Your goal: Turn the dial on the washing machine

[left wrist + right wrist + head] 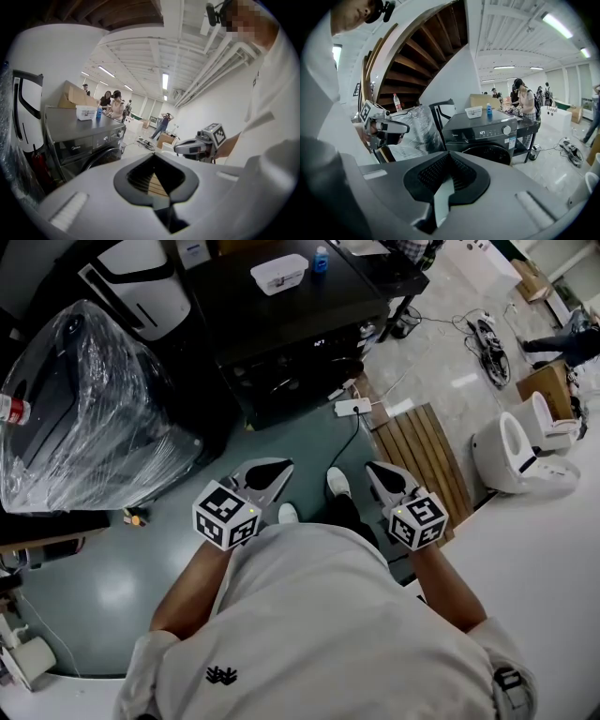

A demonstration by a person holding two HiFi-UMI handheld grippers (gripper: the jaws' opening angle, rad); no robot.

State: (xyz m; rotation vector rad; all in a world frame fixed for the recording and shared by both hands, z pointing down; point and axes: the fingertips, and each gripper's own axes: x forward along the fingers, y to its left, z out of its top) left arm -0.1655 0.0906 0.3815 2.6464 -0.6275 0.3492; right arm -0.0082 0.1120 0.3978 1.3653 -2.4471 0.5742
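A black front-loading washing machine [281, 320] stands ahead of me, several steps away. Its round silver dial [506, 130] sits at the right end of the control panel, beside a lit display. The dial [120, 133] also shows small in the left gripper view. On the machine's top lie a white plastic box [279, 274] and a blue bottle [322, 259]. My left gripper [284, 466] and right gripper [371, 468] are held close to my body, level with each other, both pointing toward the machine. Each has its jaws shut with nothing between them.
A large appliance wrapped in clear plastic [89, 399] stands at the left. A white power strip [353, 407] and its cable lie on the floor before the machine. A wooden pallet [422, 451] and a white toilet [511, 451] are at the right. People stand far behind.
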